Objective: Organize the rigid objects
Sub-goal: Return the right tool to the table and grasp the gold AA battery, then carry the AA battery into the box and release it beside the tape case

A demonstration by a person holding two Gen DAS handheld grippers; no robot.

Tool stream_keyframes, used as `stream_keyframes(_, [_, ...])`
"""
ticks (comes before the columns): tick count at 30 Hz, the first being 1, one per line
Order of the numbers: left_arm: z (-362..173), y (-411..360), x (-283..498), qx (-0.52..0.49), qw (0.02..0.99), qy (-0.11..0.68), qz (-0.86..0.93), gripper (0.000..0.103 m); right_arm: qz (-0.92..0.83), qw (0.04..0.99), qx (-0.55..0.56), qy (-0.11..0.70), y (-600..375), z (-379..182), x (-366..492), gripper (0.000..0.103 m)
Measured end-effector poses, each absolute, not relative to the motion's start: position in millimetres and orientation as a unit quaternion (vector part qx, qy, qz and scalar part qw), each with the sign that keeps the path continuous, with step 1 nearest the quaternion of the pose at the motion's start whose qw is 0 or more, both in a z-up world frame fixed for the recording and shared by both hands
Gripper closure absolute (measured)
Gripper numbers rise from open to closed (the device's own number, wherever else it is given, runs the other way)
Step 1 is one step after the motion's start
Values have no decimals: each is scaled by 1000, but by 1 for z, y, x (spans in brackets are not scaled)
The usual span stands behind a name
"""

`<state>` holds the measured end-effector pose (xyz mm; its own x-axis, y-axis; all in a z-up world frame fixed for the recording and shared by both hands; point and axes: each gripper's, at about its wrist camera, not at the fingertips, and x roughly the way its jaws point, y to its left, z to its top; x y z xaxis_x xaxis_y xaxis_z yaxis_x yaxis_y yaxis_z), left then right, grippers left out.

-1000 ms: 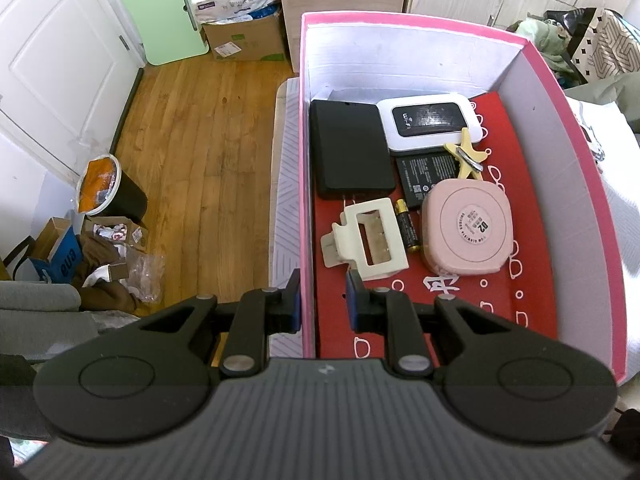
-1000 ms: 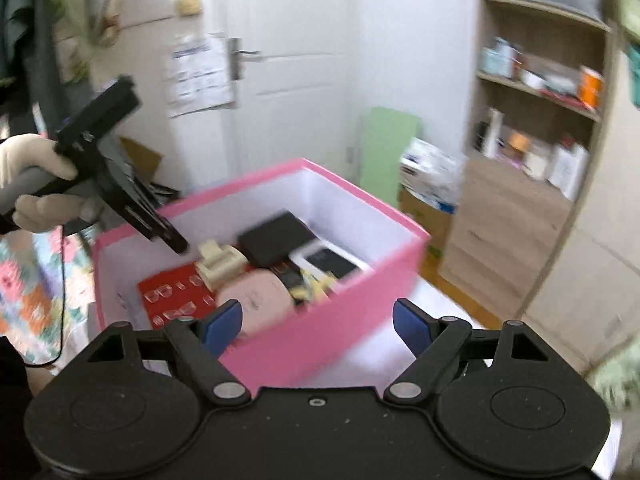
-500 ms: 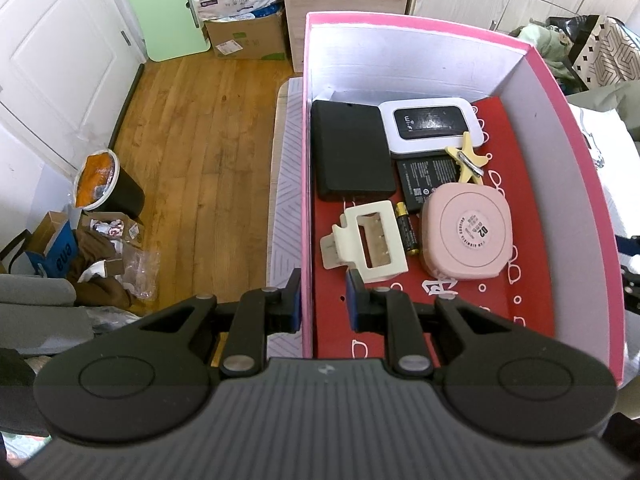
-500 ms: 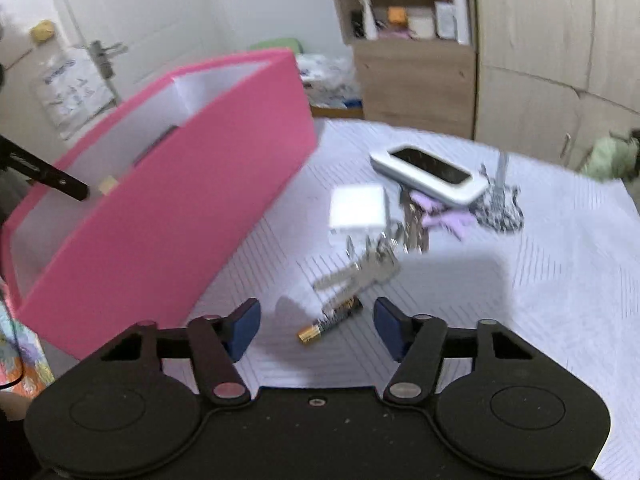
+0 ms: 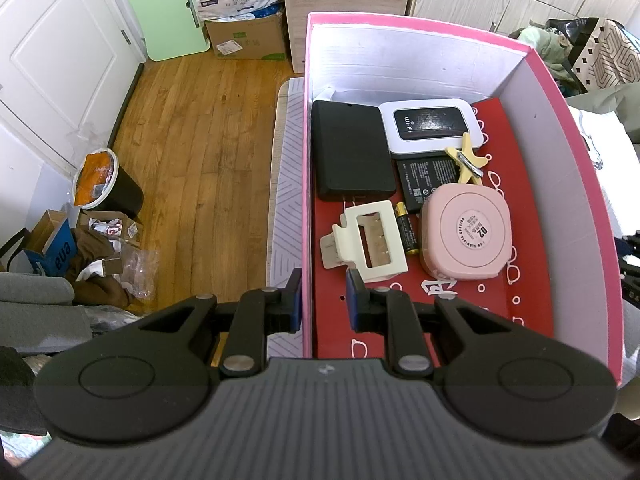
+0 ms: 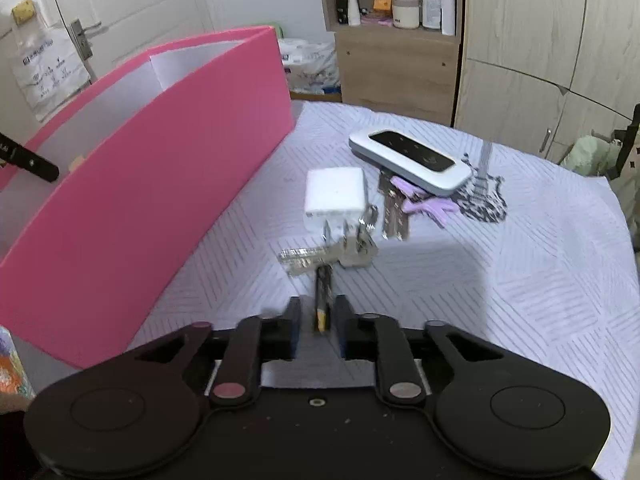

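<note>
Mid-pickup: right tool [image 6: 317, 322] nearly closed around battery [image 6: 322, 294] lying on table [image 6: 520, 264] between its fingers, contact unclear; left tool [image 5: 323, 297] narrowly apart straddling pink box [image 5: 308, 208] wall; next probably needs full clamp, lift, carry left into box.

A pink box [image 5: 576, 184] with white inner walls and a red floor holds a black case [image 5: 350, 150], a white wifi router [image 5: 430, 126], a black battery pack [image 5: 428, 184], a yellow star clip [image 5: 468, 160], a cream claw clip [image 5: 368, 242], an AA battery [image 5: 408, 230] and a pink rounded case [image 5: 466, 232]. On the white patterned cloth [image 6: 520, 280] beside the box lie a second router [image 6: 410, 160], a white charger [image 6: 336, 196], keys [image 6: 394, 212], a purple clip [image 6: 430, 206] and another AA battery [image 6: 323, 292].
</note>
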<state>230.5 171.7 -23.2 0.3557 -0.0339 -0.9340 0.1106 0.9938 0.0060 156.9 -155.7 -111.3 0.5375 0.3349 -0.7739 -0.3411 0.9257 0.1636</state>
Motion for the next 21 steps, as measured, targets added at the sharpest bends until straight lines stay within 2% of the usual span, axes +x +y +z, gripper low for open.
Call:
stream_keyframes(1, [-23,172,230,33,822,566,-43,84,193,880,-9,435,-154,-112,157,79])
stream_keyframes(3, [-23,172,230,35,822,566,-43,84,180,883,-26,432,-152,-111,157,91])
stream_keyframes(7, [-23,173,230,33,822,566,-44,84,170,883,-6,437,-160,-105,157,92])
stream_keyframes(14, [-22,174,230,27,824,565,-47,84,205,901,2,382,-157,-57,145,91])
stream_keyframes(21, [-22,176,229,24,825,562,-47,84,354,878,25,322,-121,0,138,91])
